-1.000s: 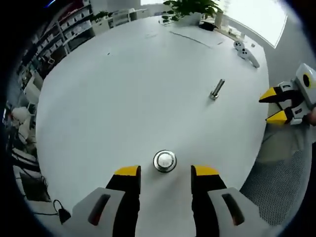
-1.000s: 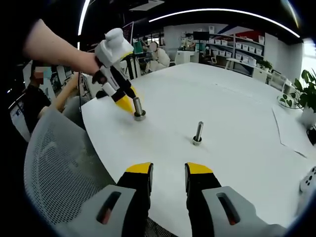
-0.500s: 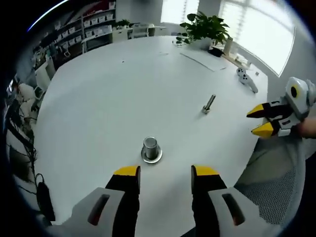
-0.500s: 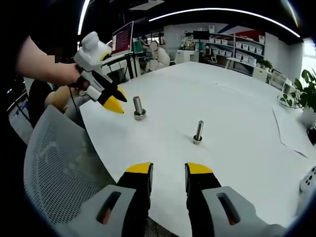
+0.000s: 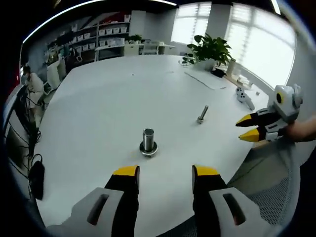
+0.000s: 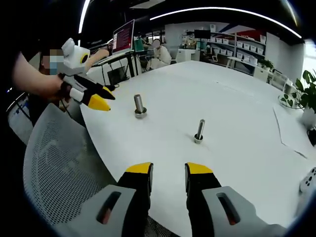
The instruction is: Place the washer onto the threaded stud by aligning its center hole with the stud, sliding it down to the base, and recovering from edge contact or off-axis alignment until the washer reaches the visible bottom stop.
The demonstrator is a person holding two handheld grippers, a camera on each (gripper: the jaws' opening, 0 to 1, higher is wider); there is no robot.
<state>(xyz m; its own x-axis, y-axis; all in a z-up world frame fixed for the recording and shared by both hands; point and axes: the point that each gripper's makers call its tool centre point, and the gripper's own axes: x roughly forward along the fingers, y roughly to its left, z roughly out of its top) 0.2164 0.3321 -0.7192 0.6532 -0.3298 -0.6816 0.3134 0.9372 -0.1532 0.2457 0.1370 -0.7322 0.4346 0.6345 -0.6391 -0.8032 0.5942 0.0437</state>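
A thick metal stud (image 5: 148, 138) stands upright on the round white table (image 5: 98, 108), with a wider ring, the washer (image 5: 148, 149), lying flat around its foot. My left gripper (image 5: 166, 171) is open and empty, a short way back from the stud. A thinner bolt (image 5: 202, 114) stands further right. The right gripper (image 5: 246, 128) hangs at the table's right edge, its jaws apart. In the right gripper view the stud (image 6: 139, 105) and bolt (image 6: 199, 131) stand ahead of my open right gripper (image 6: 169, 169). The left gripper (image 6: 102, 98) hovers left of the stud.
A potted plant (image 5: 210, 47), papers (image 5: 207, 79) and a white controller (image 5: 244, 96) sit at the table's far side. A grey mesh chair (image 6: 59, 163) stands against the near edge. Shelves, desks and a monitor (image 6: 123, 37) lie beyond.
My left gripper has pulled back from the stud, off past the table edge, leaving the stud standing free. The right gripper has stayed where it was.
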